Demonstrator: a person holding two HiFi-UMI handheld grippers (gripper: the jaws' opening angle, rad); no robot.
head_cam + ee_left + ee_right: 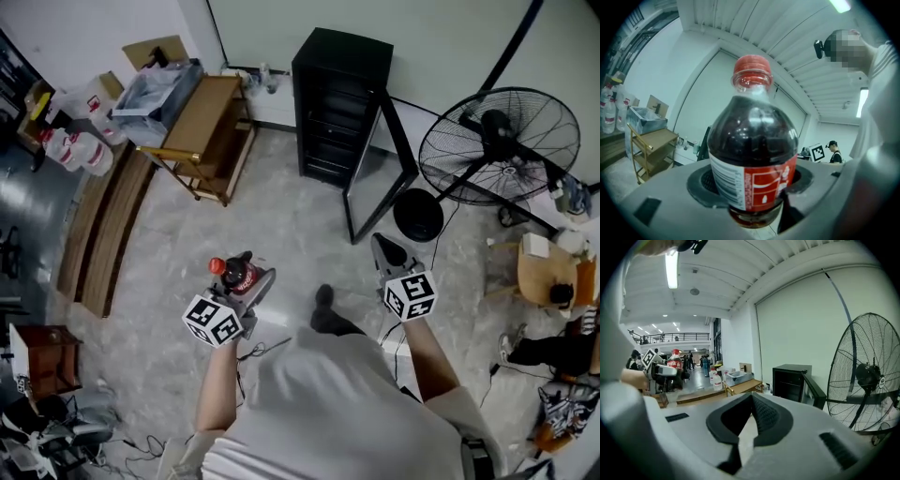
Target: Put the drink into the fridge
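Drink bottle, dark cola w/ red cap & red label, is pinched btwn the pads of the left gripper. In the left gripper view it stands upright and fills the frame, w/ the jaws pressing on its lower body from both sides. Right gripper carries nothing, its jaws pressed together at the tips. Both grippers are held out in front of the person over the pale floor, well apart from the black fridge. Fridge stands at the far wall w/ its door swung open. Floor fan is just right of it, wooden cart to its left.
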